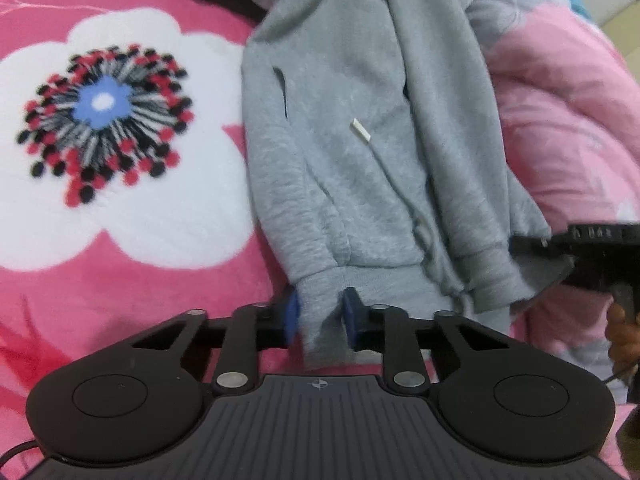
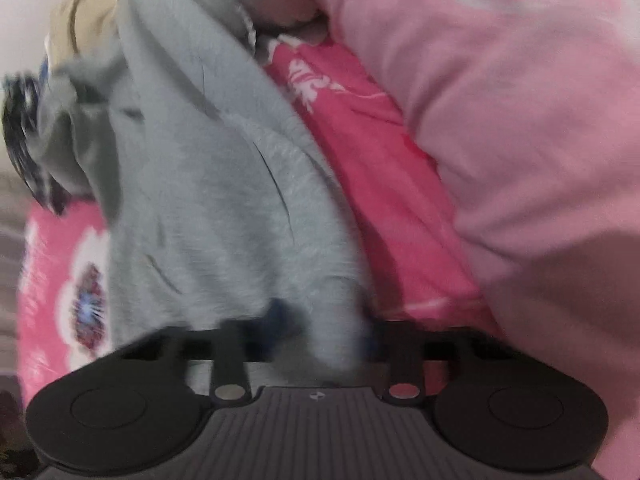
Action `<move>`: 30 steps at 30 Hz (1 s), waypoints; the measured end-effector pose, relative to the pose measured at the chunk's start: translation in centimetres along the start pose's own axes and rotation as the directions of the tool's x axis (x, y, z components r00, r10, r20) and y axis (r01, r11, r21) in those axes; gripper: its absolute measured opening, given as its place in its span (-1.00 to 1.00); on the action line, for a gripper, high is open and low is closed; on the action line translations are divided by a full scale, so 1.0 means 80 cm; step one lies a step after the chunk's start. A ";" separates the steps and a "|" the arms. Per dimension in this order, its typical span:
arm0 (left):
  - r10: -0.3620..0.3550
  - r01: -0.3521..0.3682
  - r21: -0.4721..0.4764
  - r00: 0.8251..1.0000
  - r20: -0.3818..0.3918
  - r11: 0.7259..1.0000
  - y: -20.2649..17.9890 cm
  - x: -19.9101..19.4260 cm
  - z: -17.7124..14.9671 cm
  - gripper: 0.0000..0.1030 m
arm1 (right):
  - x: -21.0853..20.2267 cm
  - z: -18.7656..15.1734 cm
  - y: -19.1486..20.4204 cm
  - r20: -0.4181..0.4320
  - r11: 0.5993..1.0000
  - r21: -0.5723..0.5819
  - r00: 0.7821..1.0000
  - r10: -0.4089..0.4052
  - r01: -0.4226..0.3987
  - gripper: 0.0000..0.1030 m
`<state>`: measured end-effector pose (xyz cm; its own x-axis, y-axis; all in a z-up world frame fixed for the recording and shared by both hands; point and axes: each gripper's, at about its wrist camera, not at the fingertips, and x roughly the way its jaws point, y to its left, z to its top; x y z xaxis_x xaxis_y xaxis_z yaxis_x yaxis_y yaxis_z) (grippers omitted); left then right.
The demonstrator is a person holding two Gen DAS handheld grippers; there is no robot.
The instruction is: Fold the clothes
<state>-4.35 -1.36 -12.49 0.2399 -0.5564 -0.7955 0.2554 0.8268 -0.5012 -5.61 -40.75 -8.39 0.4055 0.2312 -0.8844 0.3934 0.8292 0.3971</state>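
A grey hoodie (image 1: 360,152) lies lengthwise on a pink flowered bedspread (image 1: 132,240), its white drawstring tip (image 1: 360,130) on the chest. My left gripper (image 1: 320,316) is shut on the ribbed hem, which sits between the blue pads (image 1: 293,314). The right gripper (image 1: 532,244) comes in from the right and grips the hem's other corner. In the right wrist view the hoodie (image 2: 224,184) is blurred, and the right gripper (image 2: 326,328) is shut on its cloth.
A bunched pale pink quilt (image 2: 500,120) rises to the right of the hoodie. Other clothes, beige and dark (image 2: 60,92), are piled at its far end. A large white flower print (image 1: 104,120) lies to the left.
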 end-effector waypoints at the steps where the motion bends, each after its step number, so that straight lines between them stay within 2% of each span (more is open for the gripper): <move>1: -0.007 0.007 -0.003 1.000 0.014 1.000 0.002 -0.009 0.002 -0.64 | -0.009 -0.002 0.001 0.004 1.000 0.008 1.000 0.024 -0.024 -0.58; 3: -0.010 0.011 -0.017 0.999 0.051 1.000 0.007 -0.031 0.007 -0.67 | -0.029 -0.008 0.003 0.013 0.997 0.021 0.997 0.078 -0.078 -0.64; 5: 0.001 0.001 -0.020 0.996 0.093 1.000 0.012 -0.056 0.013 -0.71 | -0.050 -0.020 0.011 0.021 0.986 0.012 0.986 0.165 -0.165 -0.68; 10: 0.061 -0.061 -0.004 0.978 0.201 0.998 0.027 -0.122 0.034 -0.72 | -0.073 -0.057 0.062 -0.037 0.931 -0.114 0.938 0.344 -0.346 -0.70; 13: 0.116 -0.104 -0.062 0.962 0.247 0.993 0.060 -0.162 0.051 -0.73 | -0.059 -0.085 0.118 -0.119 0.873 -0.186 0.892 0.436 -0.452 -0.71; 15: 0.174 -0.157 -0.085 0.945 0.275 0.984 0.084 -0.196 0.060 -0.73 | -0.045 -0.103 0.162 -0.181 0.817 -0.231 0.848 0.497 -0.528 -0.71; 17: 0.245 -0.224 -0.106 0.922 0.299 0.969 0.109 -0.233 0.073 -0.74 | -0.030 -0.120 0.207 -0.245 0.751 -0.266 0.796 0.554 -0.604 -0.71; 19: 0.318 -0.292 -0.126 0.893 0.318 0.948 0.132 -0.267 0.088 -0.74 | -0.012 -0.134 0.256 -0.303 0.673 -0.287 0.731 0.611 -0.681 -0.71; 20: 0.360 -0.334 -0.135 0.873 0.330 0.933 0.142 -0.283 0.094 -0.74 | -0.004 -0.142 0.281 -0.332 0.635 -0.297 0.701 0.631 -0.713 -0.71; 22: 0.441 -0.414 -0.152 0.825 0.353 0.897 0.163 -0.314 0.108 -0.75 | 0.013 -0.162 0.332 -0.390 0.560 -0.323 0.646 0.656 -0.763 -0.70; 25: 0.549 -0.525 -0.173 0.744 0.381 0.833 0.194 -0.350 0.128 -0.75 | 0.038 -0.192 0.402 -0.473 0.455 -0.323 0.558 0.682 -0.830 -0.70; 27: 0.608 -0.582 -0.195 0.699 0.377 0.790 0.218 -0.354 0.139 -0.75 | 0.058 -0.217 0.449 -0.522 0.396 -0.306 0.501 0.691 -0.866 -0.70; 28: 0.638 -0.610 -0.207 0.675 0.371 0.765 0.230 -0.353 0.144 -0.75 | 0.069 -0.229 0.472 -0.540 0.374 -0.302 0.481 0.691 -0.877 -0.70; 30: 0.695 -0.663 -0.230 0.623 0.359 0.713 0.254 -0.351 0.154 -0.75 | 0.095 -0.250 0.513 -0.549 0.367 -0.326 0.490 0.677 -0.872 -0.70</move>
<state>5.68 30.05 3.84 0.6630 0.1985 -0.7218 -0.1927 0.9770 0.0917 -2.89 5.17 -3.71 0.0122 0.9542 -0.2990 -0.4778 0.2683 0.8365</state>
